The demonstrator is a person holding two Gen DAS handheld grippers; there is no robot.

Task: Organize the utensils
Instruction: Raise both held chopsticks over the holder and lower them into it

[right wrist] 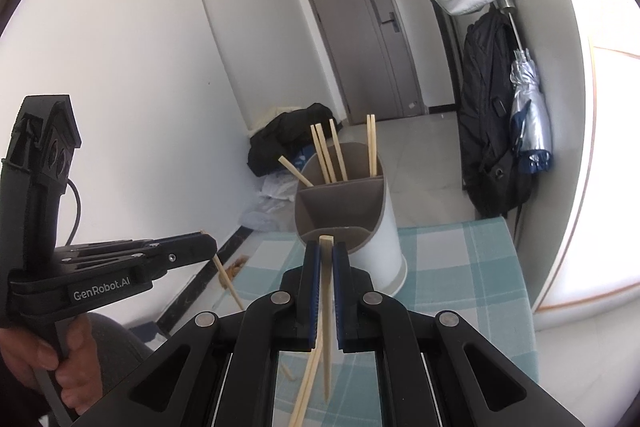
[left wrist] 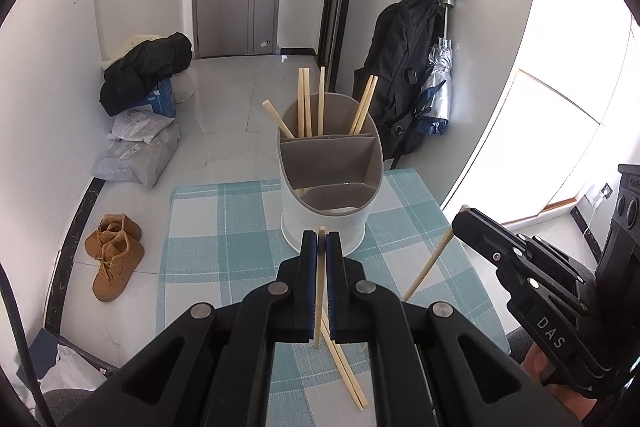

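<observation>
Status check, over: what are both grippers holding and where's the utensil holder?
Left gripper shut on one chopstick. Right gripper shut on another chopstick. Utensil holder ahead on the checkered tablecloth, six chopsticks in its far compartment. Two loose chopsticks remain.

Both cameras ride just behind their grippers, looking down along the fingers from close above the checked tablecloth. The left wrist view faces the utensil holder at twelve o'clock, the right gripper intruding at three o'clock. The right wrist view has the holder at twelve, the left gripper at nine. Both share holder, cloth, the grey door and the black backpack.
</observation>
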